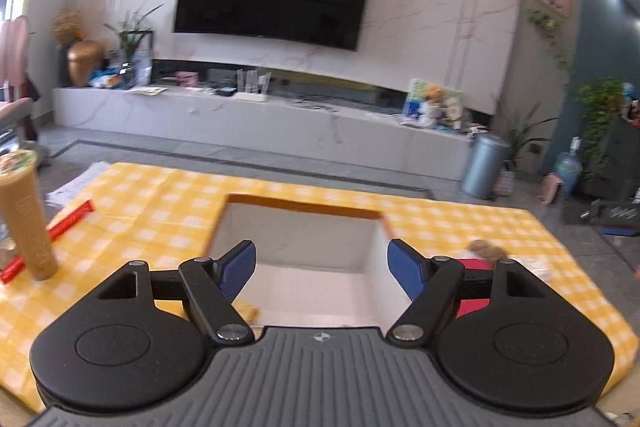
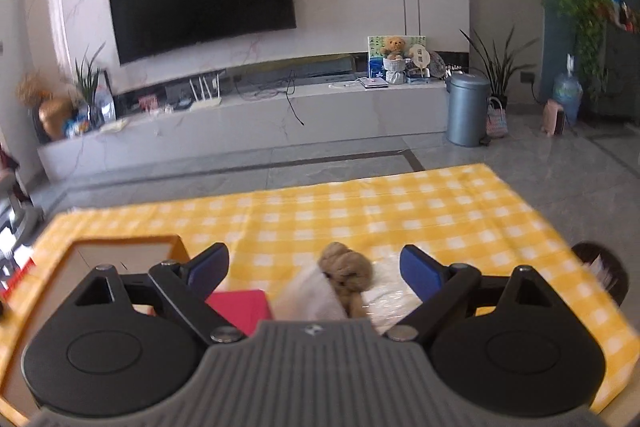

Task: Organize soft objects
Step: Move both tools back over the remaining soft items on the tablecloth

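Note:
An open white-lined box (image 1: pixel 304 251) with an orange rim sits on the yellow checked tablecloth (image 1: pixel 160 211). My left gripper (image 1: pixel 321 269) is open and empty above the box's near side. A small yellow thing (image 1: pixel 248 311) lies in the box's near left corner. My right gripper (image 2: pixel 315 269) is open, just above a brown plush toy (image 2: pixel 346 269) with a white cloth part (image 2: pixel 310 297). A pink soft object (image 2: pixel 242 309) lies left of it, next to the box (image 2: pixel 120 251). The plush (image 1: pixel 486 249) and pink object (image 1: pixel 474 301) show right of the box.
A tall iced drink cup (image 1: pixel 24 215) and a red strip (image 1: pixel 70 219) stand at the table's left. Clear plastic wrap (image 2: pixel 390 297) lies under the plush. A dark round basket (image 2: pixel 600 271) sits off the table's right edge. TV wall and bin are beyond.

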Tool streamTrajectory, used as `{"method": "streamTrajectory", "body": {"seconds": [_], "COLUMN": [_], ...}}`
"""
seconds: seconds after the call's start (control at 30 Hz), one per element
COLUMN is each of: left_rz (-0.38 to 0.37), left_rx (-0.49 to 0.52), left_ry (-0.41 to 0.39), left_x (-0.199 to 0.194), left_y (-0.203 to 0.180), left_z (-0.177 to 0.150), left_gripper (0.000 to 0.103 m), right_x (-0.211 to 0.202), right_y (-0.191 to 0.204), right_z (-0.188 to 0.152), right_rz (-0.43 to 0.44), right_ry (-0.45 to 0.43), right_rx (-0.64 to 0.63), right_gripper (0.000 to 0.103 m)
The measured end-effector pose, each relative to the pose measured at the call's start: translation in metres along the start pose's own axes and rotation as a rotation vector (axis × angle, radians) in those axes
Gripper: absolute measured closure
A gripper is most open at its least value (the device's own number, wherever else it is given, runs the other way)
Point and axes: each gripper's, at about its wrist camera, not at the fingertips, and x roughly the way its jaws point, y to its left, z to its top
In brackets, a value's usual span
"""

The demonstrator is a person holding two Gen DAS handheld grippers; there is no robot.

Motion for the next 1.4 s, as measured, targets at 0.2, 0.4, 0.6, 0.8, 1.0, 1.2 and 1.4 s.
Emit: {"method": "streamTrajectory", "body": {"seconds": [0.2, 0.4, 0.6, 0.8, 1.0, 1.2, 1.4], "left_rz": [-0.015, -0.112, -0.153, -0.166, -0.162, -0.160, -0.195], "left_rx": [0.134, 0.289, 0.355, 0.372, 0.325, 0.309, 0.427], "left_ry": [-0.053, -0.133, -0.126, -0.048, 0.011, 0.077, 0.172], "left_x": [-0.007, -0.019, -0.007, 0.024, 0.047, 0.071, 0.097], "left_y": [-0.048, -0.108, -0.161, -0.186, -0.197, -0.210, -0.237], "left_z": [-0.012, -0.027, -0.037, -0.042, -0.043, -0.047, -0.064], "left_gripper": [0.013, 0.009, 0.009, 0.009, 0.009, 0.009, 0.009], "right_x": [0.002, 0.017, 0.027, 0.042, 0.051, 0.074, 0.094], "right_y": [-0.036, -0.049, -0.074, -0.111, -0.148, -0.183, -0.185], "right_z": [-0.015, -0.028, -0.042, -0.053, -0.060, -0.073, -0.082], "right_rz": [-0.027, -0.108, -0.195, -0.258, -0.239, -0.192, -0.167], "right_ry": [-0.018, 0.025, 0.089, 0.173, 0.194, 0.286, 0.351], "right_rx": [0.059, 0.024, 0.043, 0.124, 0.206, 0.354, 0.368], "right_gripper": [0.012, 0.012, 0.012, 0.009, 0.009, 0.007, 0.007]}}
